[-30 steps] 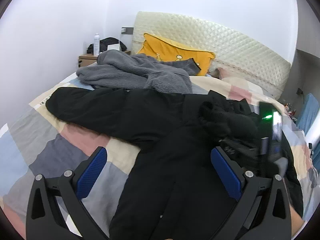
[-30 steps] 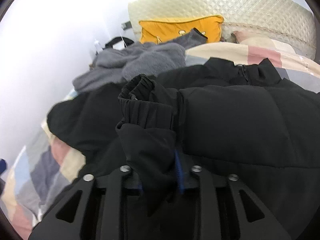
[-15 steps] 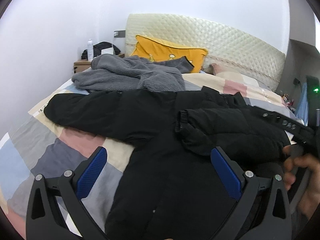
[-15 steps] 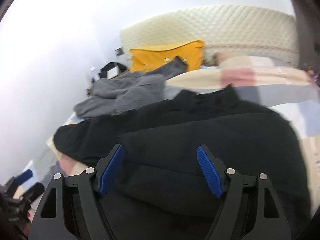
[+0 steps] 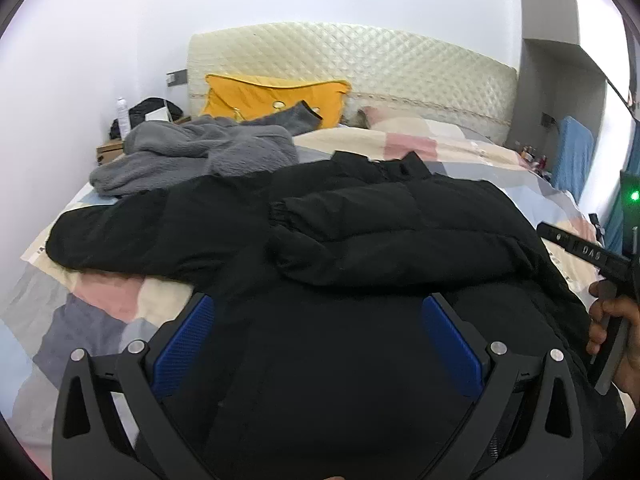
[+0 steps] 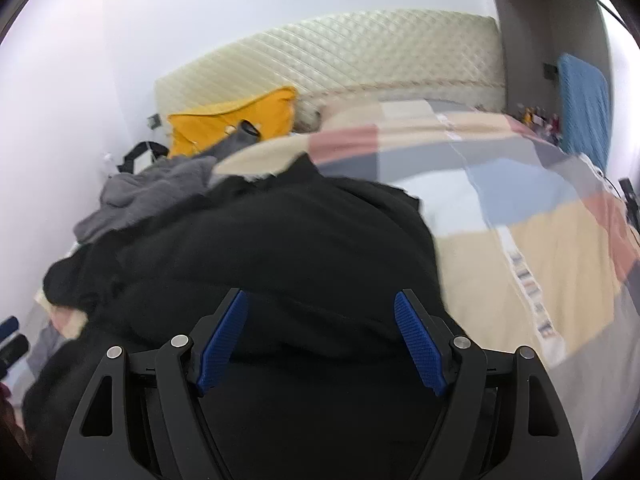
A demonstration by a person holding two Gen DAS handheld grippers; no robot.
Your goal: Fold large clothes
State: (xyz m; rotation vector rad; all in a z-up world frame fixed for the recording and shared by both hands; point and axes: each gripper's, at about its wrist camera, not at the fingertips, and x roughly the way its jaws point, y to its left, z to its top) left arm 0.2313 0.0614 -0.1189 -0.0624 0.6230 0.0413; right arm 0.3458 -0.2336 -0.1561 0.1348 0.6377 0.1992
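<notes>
Left tool [image 5: 318, 340]: blue pads spread wide, nothing pinched, poised above the lower body of the black puffer jacket [image 5: 360, 248]. Right tool [image 6: 320, 340]: likewise spread, jaws just opened within the last second and now holding still at that width, nothing between the pads, only black padding beneath; motion blur across this view. Same right tool also glimpsed at the right border of the left wrist view, gripped by a hand [image 5: 612, 328], green light glowing above it.

Beyond the pads: jacket laid across the near half of the bed [image 5: 460, 148], collar toward the headboard [image 5: 360, 64]. One sleeve [image 5: 380, 220], elastic cuff leftward, folded across the chest. Other sleeve [image 5: 132, 224] stretched out flat toward the bed's left edge.

Past the jacket, toward the head-left corner of the bed: rumpled grey fleece garment [image 5: 200, 152], touching the jacket's upper left side. Behind it, a yellow pillow [image 5: 272, 96] propped against the quilted cream headboard, a dark grey cuff lying over its front. Patchwork cover in cream, pink, grey and blue bare along the right side and near-left corner of the bed.

Off the bed's head-left corner: wooden nightstand [image 5: 108, 148] with a white bottle [image 5: 122, 118] and a black bag [image 5: 150, 110]. Off the right edge: blue fabric [image 6: 584, 104] against the wall.
</notes>
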